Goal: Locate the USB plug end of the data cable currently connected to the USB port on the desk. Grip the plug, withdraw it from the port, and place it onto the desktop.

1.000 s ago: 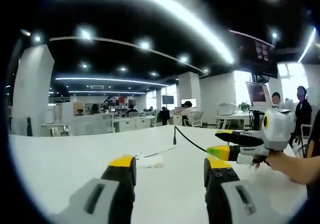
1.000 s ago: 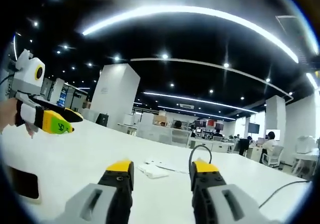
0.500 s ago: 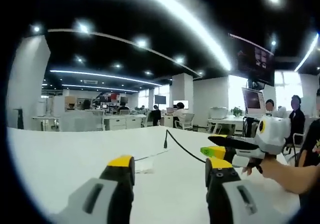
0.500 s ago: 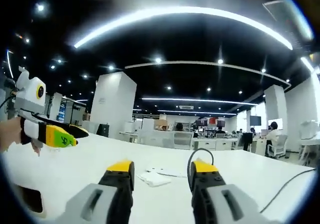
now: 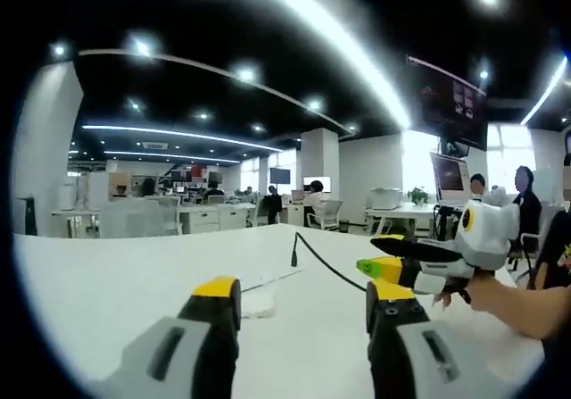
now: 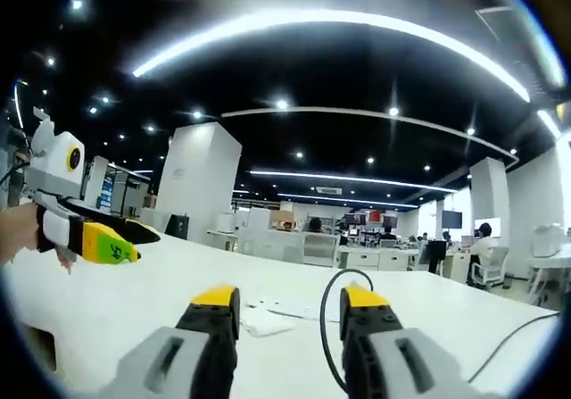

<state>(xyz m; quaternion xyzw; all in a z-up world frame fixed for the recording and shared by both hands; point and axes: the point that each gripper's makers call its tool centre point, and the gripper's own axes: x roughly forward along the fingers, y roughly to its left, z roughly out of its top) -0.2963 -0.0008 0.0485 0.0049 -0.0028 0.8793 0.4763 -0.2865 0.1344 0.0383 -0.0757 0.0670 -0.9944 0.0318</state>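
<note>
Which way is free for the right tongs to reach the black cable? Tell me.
Probably straight ahead: the right tongs are open above the white desk, and the black cable loops up just beside them with nothing between. The plug itself cannot be made out there.

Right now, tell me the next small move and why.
Probably bring the right gripper forward toward the upright plug of the black cable. Both grippers hang open above the white desk, holding nothing, and the plug stands ahead at the far edge, with the left gripper well short of it.
</note>
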